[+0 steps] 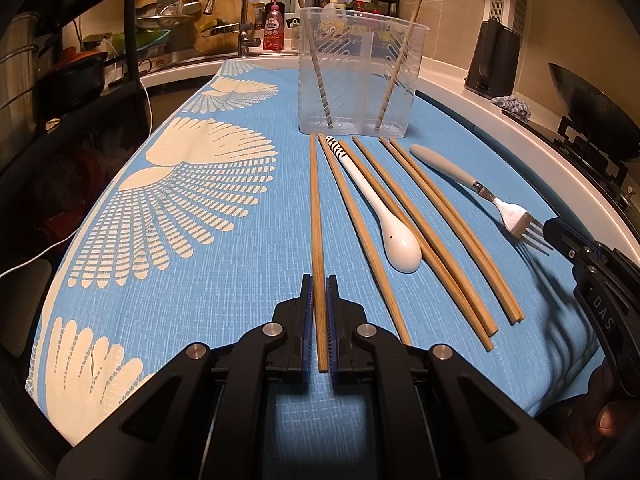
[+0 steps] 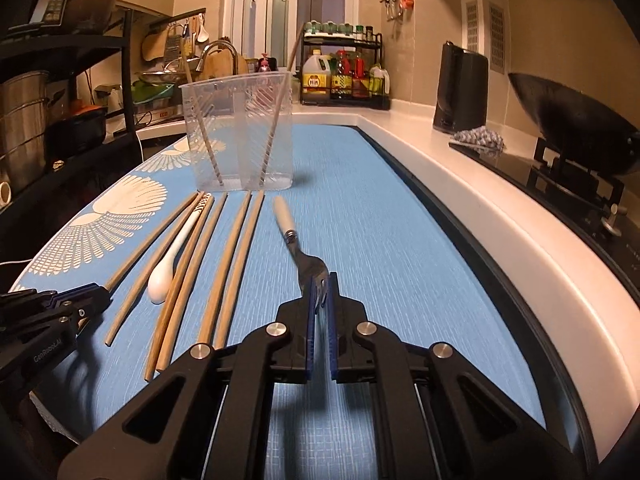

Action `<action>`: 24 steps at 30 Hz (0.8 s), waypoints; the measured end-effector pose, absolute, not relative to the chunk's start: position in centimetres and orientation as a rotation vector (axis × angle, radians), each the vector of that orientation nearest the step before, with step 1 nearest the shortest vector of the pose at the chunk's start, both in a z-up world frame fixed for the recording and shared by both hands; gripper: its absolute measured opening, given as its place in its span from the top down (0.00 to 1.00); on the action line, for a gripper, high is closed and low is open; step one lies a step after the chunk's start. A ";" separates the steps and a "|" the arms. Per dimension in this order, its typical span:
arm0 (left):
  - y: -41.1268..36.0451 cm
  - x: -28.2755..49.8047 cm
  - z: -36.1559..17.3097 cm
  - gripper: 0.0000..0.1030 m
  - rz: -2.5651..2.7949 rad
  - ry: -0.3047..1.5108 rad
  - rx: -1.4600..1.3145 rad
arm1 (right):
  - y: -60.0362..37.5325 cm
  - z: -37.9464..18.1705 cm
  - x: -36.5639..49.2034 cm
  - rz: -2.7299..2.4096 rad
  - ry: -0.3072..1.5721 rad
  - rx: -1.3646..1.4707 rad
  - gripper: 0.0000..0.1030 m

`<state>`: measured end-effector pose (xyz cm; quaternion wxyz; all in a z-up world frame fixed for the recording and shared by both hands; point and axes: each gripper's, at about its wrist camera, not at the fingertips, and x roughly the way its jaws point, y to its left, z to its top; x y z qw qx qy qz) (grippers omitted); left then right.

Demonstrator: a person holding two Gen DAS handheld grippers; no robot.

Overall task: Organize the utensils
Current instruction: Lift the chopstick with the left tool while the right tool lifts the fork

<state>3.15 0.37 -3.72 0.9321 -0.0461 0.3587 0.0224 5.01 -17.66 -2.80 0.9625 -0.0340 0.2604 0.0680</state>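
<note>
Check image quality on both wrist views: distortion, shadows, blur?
Left wrist: strong fisheye bend at the blue mat edges, dark vignette corners, hard shadow under the right gripper, chopsticks sharp. Right wrist: same bend in the counter edge, warm dim light, fork and holder in focus.

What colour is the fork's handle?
Pale cream; the fork shows it best in the right wrist view.

Chopsticks before holder
</note>
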 end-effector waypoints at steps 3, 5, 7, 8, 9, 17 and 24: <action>0.3 3.1 -3.7 0.94 0.046 0.734 -0.095 | -16.9 -2.7 4.8 0.121 0.513 -0.141 0.98; 0.4 3.1 -3.7 0.94 0.045 0.735 -0.097 | -16.3 -3.1 4.6 0.118 0.510 -0.193 0.98; 0.3 3.1 -3.7 0.94 0.044 0.735 -0.099 | -15.9 -3.8 4.6 0.132 0.526 -0.211 0.98; 0.3 3.2 -3.7 0.94 0.043 0.735 -0.098 | -16.0 -4.1 4.5 0.134 0.525 -0.205 0.97; 0.3 3.1 -3.7 0.94 0.043 0.735 -0.098 | -16.0 -4.2 4.4 0.137 0.524 -0.199 0.97; 0.2 3.2 -3.7 0.94 0.043 0.735 -0.097 | -16.4 -4.7 4.7 0.185 0.564 -0.117 0.95; 0.2 3.2 -3.7 0.94 0.043 0.734 -0.097 | -16.9 -5.2 5.8 0.173 0.613 -0.068 0.94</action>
